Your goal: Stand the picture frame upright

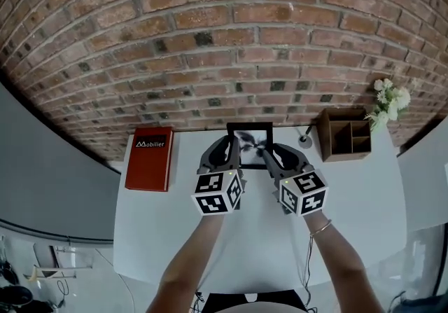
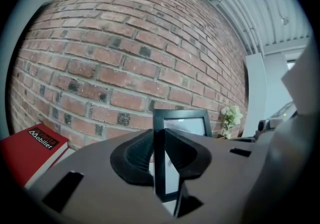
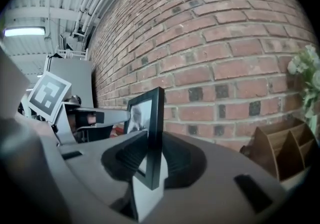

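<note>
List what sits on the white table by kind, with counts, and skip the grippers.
Red book: 1
Picture frame: 1
Wooden organizer: 1
Flower bunch: 1
Small round holder: 1
Total: 5

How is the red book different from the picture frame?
The red book lies flat, untouched; the picture frame is held upright, pinched by the left gripper and right gripper. The book is red, the frame black. Both are rectangles near the brick wall.

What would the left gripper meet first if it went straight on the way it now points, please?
The left gripper is clamped on the picture frame; behind that, the brick wall likely comes next, depth unclear.
</note>
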`<state>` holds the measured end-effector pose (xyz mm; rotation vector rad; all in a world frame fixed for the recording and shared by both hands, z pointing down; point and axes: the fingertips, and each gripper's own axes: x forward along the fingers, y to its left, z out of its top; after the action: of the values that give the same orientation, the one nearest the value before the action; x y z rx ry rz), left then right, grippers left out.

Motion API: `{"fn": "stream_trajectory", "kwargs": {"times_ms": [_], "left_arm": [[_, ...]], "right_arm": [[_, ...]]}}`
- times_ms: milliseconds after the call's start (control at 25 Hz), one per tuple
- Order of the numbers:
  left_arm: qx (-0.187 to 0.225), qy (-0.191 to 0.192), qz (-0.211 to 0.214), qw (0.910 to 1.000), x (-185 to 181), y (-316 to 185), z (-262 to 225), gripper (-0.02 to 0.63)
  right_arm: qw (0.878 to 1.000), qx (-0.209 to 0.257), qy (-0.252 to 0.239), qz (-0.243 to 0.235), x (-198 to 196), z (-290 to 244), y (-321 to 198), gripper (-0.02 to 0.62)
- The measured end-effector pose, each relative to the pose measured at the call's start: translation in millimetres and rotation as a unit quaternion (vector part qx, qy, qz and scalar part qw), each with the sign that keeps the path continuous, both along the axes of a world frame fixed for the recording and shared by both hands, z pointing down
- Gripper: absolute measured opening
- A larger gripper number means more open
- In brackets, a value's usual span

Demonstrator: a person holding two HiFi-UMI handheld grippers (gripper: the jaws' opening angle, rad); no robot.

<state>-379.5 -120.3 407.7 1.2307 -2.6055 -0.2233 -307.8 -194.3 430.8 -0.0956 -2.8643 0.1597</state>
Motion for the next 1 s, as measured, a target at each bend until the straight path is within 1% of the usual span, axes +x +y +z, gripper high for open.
{"fn": "stream_trajectory", "kwargs": {"times_ms": [280, 560, 1000], "left_arm": [[-0.014, -0.001, -0.02, 0.9997, -19.9, -30.8, 18.9, 0.061], [-0.028, 0.005, -0.024, 0.9993, -34.7, -53.7, 38.8, 0.061], [-0.049, 0.018, -0.018, 0.9985, -51.9, -72.6, 67.5, 0.061]], "right_arm": [[1.0, -0.015, 0.007, -0.013, -23.9, 22.8, -32.8, 0.098], [1.0, -0.026, 0.014, -0.01, -42.6, 44.7, -58.1, 0.098], [0.999, -0.041, 0.033, -0.004, -60.4, 76.7, -76.2, 0.098]]}}
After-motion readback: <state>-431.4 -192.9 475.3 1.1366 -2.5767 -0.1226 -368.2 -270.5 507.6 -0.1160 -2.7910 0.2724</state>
